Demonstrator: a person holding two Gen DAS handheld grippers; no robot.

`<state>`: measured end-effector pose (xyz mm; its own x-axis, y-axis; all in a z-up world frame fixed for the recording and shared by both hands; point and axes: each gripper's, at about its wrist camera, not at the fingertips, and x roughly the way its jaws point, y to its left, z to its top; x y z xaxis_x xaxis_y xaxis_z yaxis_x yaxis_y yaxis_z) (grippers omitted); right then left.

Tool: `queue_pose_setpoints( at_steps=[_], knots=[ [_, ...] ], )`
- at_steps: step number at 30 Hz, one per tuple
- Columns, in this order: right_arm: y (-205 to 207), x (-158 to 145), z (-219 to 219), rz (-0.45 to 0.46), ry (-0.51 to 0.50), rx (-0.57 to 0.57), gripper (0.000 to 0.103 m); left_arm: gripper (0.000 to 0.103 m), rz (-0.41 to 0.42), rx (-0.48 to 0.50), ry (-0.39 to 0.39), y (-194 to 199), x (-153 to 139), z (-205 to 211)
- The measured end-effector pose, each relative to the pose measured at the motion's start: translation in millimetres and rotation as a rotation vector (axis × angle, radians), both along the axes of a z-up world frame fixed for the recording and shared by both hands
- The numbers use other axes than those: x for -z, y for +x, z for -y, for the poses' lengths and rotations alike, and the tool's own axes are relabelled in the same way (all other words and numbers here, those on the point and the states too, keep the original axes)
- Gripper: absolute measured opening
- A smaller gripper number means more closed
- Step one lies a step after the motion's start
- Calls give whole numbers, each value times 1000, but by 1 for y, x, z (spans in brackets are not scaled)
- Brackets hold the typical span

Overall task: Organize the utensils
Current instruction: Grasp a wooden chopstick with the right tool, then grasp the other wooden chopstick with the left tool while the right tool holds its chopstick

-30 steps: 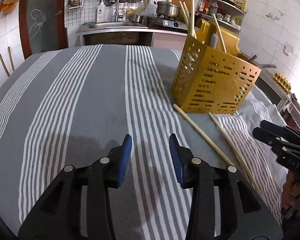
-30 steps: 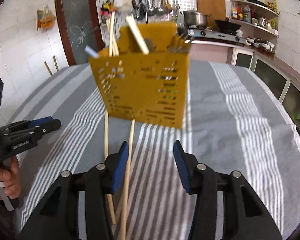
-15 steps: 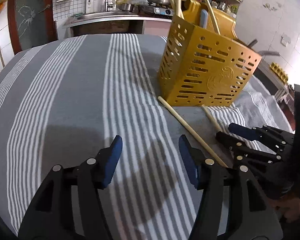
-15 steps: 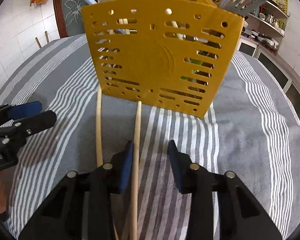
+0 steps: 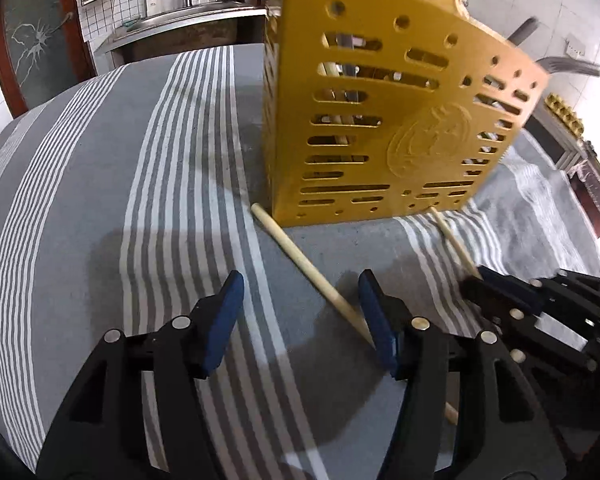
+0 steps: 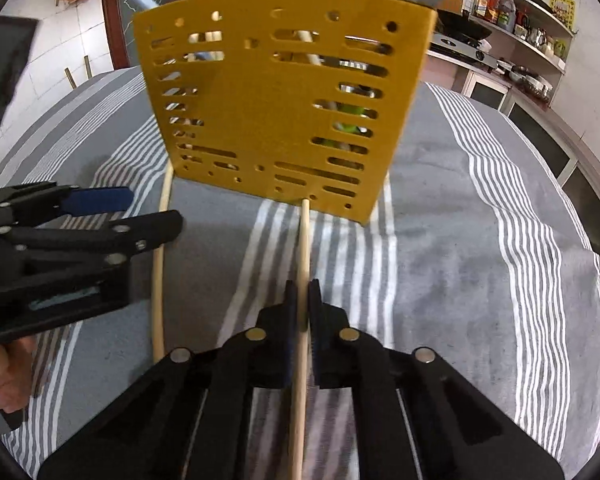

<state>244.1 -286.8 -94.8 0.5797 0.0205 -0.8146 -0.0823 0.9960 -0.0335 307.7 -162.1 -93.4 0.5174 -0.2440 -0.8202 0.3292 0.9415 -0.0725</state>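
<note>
A yellow slotted utensil holder [image 5: 380, 120] [image 6: 280, 100] stands on the grey striped tablecloth [image 5: 100, 200], with chopsticks and metal cutlery poking out of its top. Two wooden chopsticks lie in front of it. My right gripper [image 6: 302, 292] [image 5: 474, 278] is shut on the right chopstick [image 6: 305, 236] [image 5: 454, 242], which still rests on the cloth. My left gripper [image 5: 300, 292] [image 6: 156, 210] hovers open over the left chopstick [image 5: 300, 260] [image 6: 158, 264], which runs between its fingers close to the right one, untouched.
Behind the table are a sink counter [image 5: 188, 20], a stove [image 6: 460, 46] and shelves of jars [image 6: 520, 20]. The cloth drops off the table's right side [image 6: 588, 260]. A hand [image 6: 0, 368] holds the left gripper's handle.
Both grippers came forward and down toward the holder. The right gripper's jaws shut on the right chopstick. The left gripper opened wider and slid right over the left chopstick.
</note>
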Motion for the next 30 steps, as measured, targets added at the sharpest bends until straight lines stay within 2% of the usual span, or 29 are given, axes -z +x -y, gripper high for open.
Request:
queue_pose_setpoints(
  at_steps=[2,6,9,13,15,21,27,30],
  knots=[
    [0,0,1,-3,4,-3,6,55,5,-3,18,2,2,4],
    [4,1,6,-8,35,-2,6,22,13,1,17,1,1,3],
    [5,1,6,-11,42,-3,6,14,8,9,7,-3,1,-2],
    [10,1,22,-33,73,-20,6,10,-5,33,-11,-15,1,-11],
    [11,1,26,-47,79,-34,6,5,-17,51,-17,-23,0,-16],
    [23,2,35,-80,99,-47,6,5,-25,63,11,-30,0,-14],
    [40,4,34,-94,81,-54,6,5,-21,82,58,-22,2,-8],
    [43,4,31,-93,57,-64,6,5,-30,83,57,-22,2,-8]
  ],
)
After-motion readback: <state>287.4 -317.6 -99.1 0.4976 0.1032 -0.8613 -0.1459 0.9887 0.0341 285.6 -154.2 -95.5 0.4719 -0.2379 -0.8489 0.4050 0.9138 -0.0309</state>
